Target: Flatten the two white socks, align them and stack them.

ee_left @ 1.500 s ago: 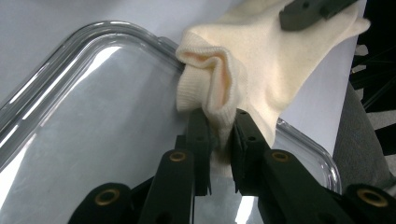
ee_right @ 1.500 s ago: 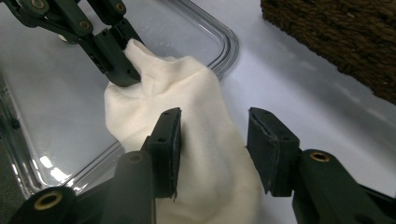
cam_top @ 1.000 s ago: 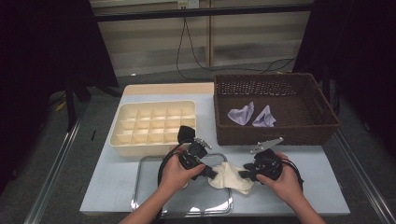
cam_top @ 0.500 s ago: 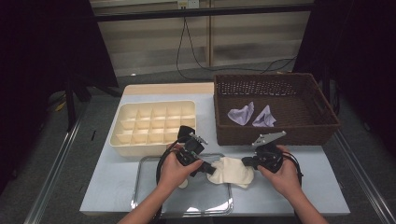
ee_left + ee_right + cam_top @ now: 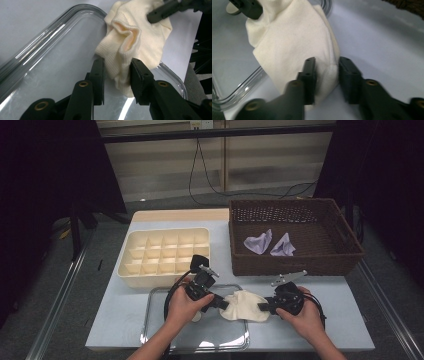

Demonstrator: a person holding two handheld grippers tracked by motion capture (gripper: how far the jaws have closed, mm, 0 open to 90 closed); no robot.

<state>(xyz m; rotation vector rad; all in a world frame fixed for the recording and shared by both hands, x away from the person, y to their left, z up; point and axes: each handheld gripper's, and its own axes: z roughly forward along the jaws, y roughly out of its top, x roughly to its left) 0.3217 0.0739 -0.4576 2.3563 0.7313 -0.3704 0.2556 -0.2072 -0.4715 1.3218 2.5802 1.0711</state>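
We note the cream knitted sock [image 5: 245, 306] stretched between the two tongs; it lies half over the right-hand rim of the clear shallow plastic tray [image 5: 165, 330], half on the pale blue table top [image 5: 345, 320]; the left gripper [image 5: 220, 303] grips its tray-side end, the right gripper [image 5: 262, 307] its table-side end. In the left gripper view the jaws have just been easing apart, yet the pads press a ribbed fold of the sock [image 5: 132, 37] between them, a narrow bite; in the right gripper view the jaws have just been opening a little as well, narrow too, clamped on the smoother rounded end [image 5: 294, 42]. Edges: the tray rim [image 5: 50, 42] curves off to the left of the left jaws; the tray corner [image 5: 239, 92] sits low left of the right jaws. Open table lies right of the right gripper and toward the near edge; beyond both tongs stand the cream plastic divided box [image 5: 165, 256] and the dark brown wicker basket [image 5: 295, 265], near but not touching. The sock looks bunched, creased at the middle, its ribbing plain.
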